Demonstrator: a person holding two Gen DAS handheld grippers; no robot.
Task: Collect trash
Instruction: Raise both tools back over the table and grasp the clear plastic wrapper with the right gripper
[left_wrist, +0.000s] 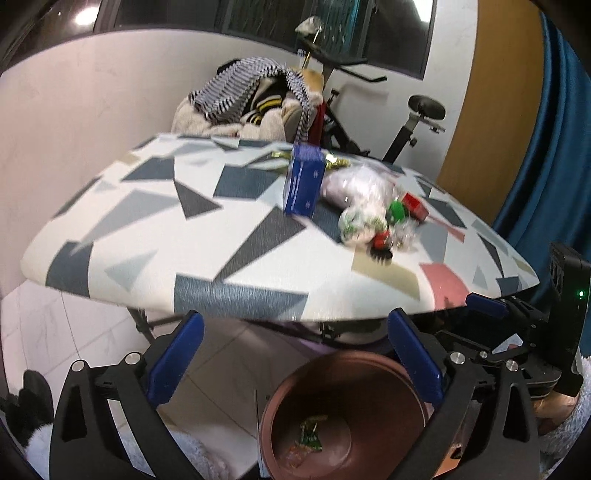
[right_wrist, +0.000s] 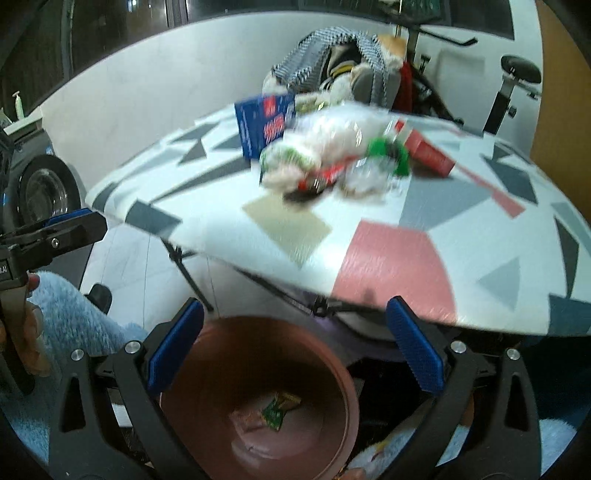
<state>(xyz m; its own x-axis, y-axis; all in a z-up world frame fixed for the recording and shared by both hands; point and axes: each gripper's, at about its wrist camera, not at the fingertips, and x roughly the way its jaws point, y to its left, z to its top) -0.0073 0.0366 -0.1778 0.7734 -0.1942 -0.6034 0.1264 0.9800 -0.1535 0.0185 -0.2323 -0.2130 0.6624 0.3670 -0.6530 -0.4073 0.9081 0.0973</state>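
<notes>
A pile of trash lies on the patterned table: a blue box, clear plastic wrap, a green lid, a small red box and red-green wrappers. The pile also shows in the right wrist view, with the blue box, the wrap and the red box. A brown bin stands below the table edge, with a green wrapper inside. My left gripper is open and empty. My right gripper is open and empty above the bin.
Behind the table is a heap of clothes and an exercise bike. A blue curtain hangs at right. The floor is pale tile. A wheel stands at left in the right wrist view.
</notes>
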